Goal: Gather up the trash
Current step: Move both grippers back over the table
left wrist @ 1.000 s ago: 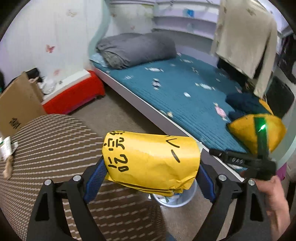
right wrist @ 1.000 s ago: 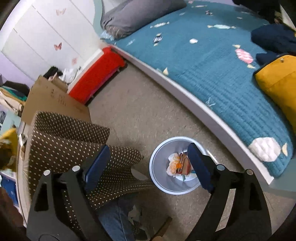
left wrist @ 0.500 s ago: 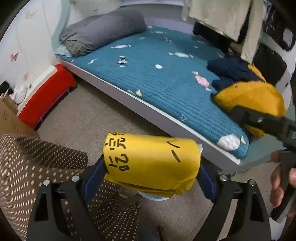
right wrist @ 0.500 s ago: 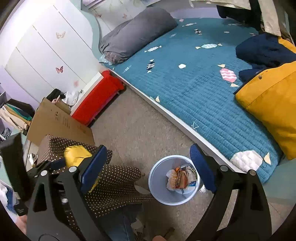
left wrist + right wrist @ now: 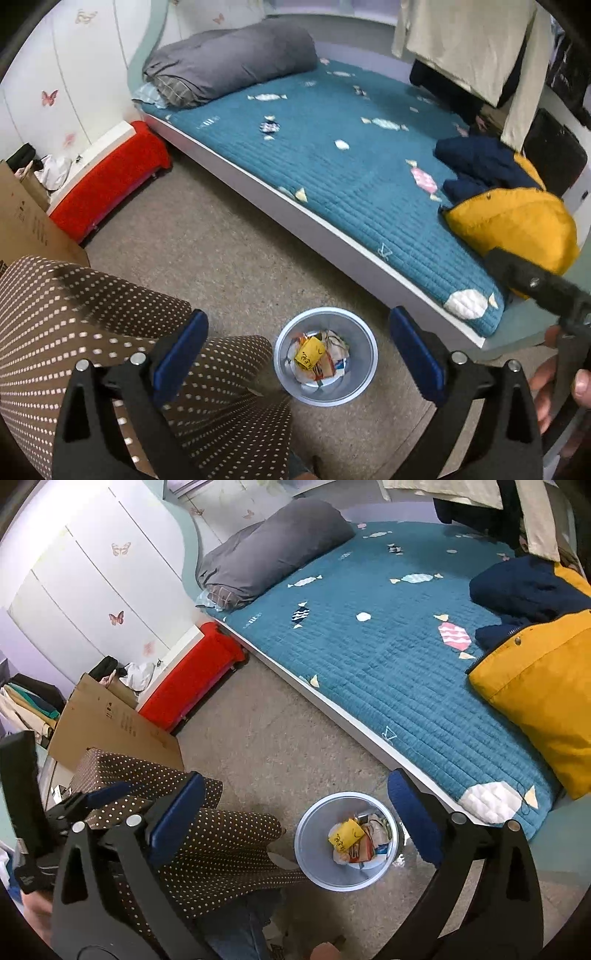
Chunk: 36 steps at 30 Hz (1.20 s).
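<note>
A yellow paper bag with black writing [image 5: 309,353] lies on other trash inside a round pale-blue bin [image 5: 360,338] on the floor; it also shows in the right wrist view [image 5: 343,835] in the bin [image 5: 314,829]. My left gripper [image 5: 295,350] is open and empty, high above the bin. My right gripper [image 5: 295,814] is open and empty, also above the bin. The left gripper's blue fingers [image 5: 107,792] show at the left of the right wrist view.
A brown dotted cloth [image 5: 74,332] covers a surface at the left. A bed with a teal quilt [image 5: 351,155] runs behind the bin, with a yellow jacket [image 5: 517,218] on it. A red box [image 5: 110,181] and cardboard [image 5: 107,720] stand at the left.
My left gripper opened and the yellow paper bag dropped from it into the bin. Both grippers shifted slightly over the bin.
</note>
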Available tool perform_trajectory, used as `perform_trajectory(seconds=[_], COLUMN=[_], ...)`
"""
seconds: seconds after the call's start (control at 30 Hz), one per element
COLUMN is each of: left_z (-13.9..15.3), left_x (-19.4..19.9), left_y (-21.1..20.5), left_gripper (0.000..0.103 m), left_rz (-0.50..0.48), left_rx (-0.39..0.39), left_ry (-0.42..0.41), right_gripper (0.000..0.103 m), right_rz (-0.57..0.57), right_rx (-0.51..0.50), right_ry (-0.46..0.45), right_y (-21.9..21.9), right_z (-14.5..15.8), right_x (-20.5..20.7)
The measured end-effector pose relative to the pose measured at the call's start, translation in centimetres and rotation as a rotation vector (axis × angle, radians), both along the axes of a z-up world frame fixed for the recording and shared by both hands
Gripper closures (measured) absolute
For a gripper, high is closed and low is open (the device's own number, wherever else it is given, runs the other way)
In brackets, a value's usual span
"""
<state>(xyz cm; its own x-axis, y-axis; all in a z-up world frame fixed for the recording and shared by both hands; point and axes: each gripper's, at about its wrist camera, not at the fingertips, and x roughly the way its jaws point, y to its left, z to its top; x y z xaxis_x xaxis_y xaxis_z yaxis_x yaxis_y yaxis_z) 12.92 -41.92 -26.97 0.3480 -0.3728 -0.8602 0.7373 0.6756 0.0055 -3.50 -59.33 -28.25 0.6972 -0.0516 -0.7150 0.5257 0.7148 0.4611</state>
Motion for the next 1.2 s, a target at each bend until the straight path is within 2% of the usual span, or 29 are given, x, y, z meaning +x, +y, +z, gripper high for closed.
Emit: perform_trajectory(seconds=[0.2, 0.5, 0.67, 0.97, 1.2], left_z=[3.0, 8.7, 10.9, 13.3, 13.3], left_x=[-0.1, -0.5, -0.3, 1.1, 2.8], left_y=[2.2, 7.8, 11.4, 21.6, 30.2], left_gripper=[0.007, 0.007, 0.007, 0.007, 0.007], left_rz=[0.028, 0.129, 0.18, 0.349, 0.49], left_rx=[-0.075, -0.196, -0.23, -0.278, -0.277], left_ry=[-0.029, -0.166, -0.221, -0.316, -0.325], right_gripper=[0.006, 0.006, 0.006, 0.006, 0.006], right_rz=[0.013, 0.073, 0.12, 0.249, 0.364], right_rx=[-0.031, -0.099, -0.139, -0.202, -0.233], right_ry=[-0.019, -0.062, -0.101, -0.162, -0.19], right_y=[1.2, 4.4, 7.3, 14.8, 21.4], right_z=[1.4, 5.6, 8.2, 12.7, 14.8], right_x=[0.4, 2.6, 4.0, 7.3, 10.2])
